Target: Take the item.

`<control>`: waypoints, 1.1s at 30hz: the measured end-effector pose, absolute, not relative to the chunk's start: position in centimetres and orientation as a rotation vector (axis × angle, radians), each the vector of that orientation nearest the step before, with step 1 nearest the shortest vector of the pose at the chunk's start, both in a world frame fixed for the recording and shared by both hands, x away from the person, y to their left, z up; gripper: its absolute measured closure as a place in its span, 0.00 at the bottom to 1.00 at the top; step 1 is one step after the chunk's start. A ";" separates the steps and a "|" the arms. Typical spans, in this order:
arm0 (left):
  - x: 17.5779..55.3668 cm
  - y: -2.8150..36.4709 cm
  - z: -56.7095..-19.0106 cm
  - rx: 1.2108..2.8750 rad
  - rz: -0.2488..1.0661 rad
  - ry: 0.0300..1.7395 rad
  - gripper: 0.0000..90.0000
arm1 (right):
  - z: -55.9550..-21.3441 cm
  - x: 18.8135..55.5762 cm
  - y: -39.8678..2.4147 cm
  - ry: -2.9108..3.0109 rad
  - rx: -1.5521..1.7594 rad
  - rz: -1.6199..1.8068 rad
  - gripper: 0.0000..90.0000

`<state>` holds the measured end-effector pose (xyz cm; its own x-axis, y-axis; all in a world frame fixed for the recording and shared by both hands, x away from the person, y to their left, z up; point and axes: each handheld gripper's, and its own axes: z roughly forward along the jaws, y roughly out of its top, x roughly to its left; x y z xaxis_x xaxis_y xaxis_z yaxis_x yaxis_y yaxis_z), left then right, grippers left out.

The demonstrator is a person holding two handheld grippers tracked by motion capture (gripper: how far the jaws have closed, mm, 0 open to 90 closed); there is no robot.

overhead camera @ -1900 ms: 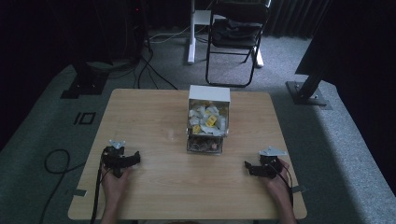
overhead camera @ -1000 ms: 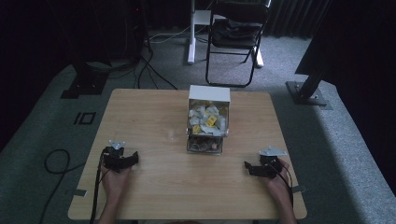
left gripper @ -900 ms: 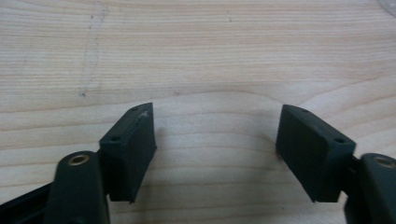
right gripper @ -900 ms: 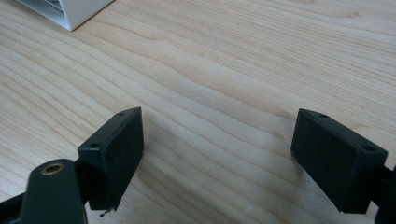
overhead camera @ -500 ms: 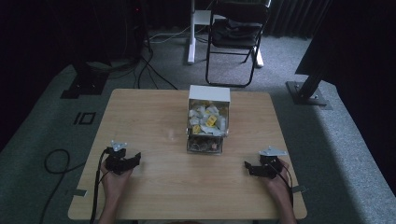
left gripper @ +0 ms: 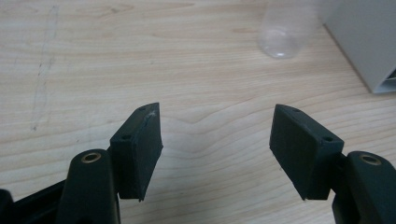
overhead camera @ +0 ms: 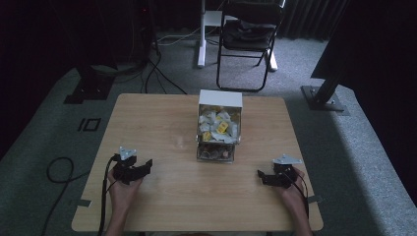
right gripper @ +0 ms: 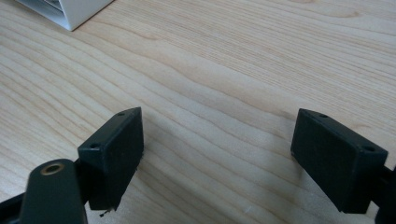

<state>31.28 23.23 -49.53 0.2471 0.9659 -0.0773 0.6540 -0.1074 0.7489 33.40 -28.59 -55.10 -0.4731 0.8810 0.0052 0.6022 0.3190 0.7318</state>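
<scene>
Lying ahead of the open left claw (left gripper: 215,149), well apart: clear cup (left gripper: 280,35).

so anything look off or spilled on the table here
Nothing stands out. The white box of small packets stands upright mid-table, a clear cup sits beside it, and nothing is spilled on the table.

A folding chair (overhead camera: 248,39) stands on the grey carpet (overhead camera: 59,123) beyond the bench (overhead camera: 147,118). Left of the chair rises a white post (overhead camera: 201,34); cables (overhead camera: 162,78) trail further left. A black stand base (overhead camera: 322,98) sits right of the chair.
</scene>
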 end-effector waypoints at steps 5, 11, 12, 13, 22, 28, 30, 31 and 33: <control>31.0 22.1 -48.5 1.851 0.558 1.428 0.39 | -55.1 33.4 -28.6 2.196 1.315 0.958 0.19; 30.9 21.1 -47.6 1.855 0.557 1.388 0.39 | -55.1 33.4 -28.6 2.196 1.315 0.959 0.19; 30.9 20.8 -47.3 1.867 0.557 1.367 0.39 | -55.1 33.4 -28.6 2.196 1.315 0.959 0.19; 30.9 20.8 -47.3 1.867 0.557 1.367 0.39 | -55.1 33.4 -28.6 2.196 1.315 0.959 0.19; 31.2 19.6 -46.8 1.884 0.562 1.315 0.39 | -55.1 33.4 -28.6 2.196 1.317 0.958 0.19; 31.2 18.7 -46.6 1.901 0.558 1.277 0.39 | -55.1 33.4 -28.6 2.196 1.317 0.959 0.19; 31.2 18.6 -46.5 1.900 0.553 1.267 0.39 | -55.1 33.4 -28.6 2.196 1.315 0.959 0.19; 31.1 18.5 -46.5 1.898 0.545 1.260 0.39 | -55.1 33.4 -28.6 2.196 1.315 0.959 0.19; 31.1 18.2 -46.5 1.899 0.538 1.247 0.39 | -55.1 33.4 -28.6 2.196 1.318 0.959 0.19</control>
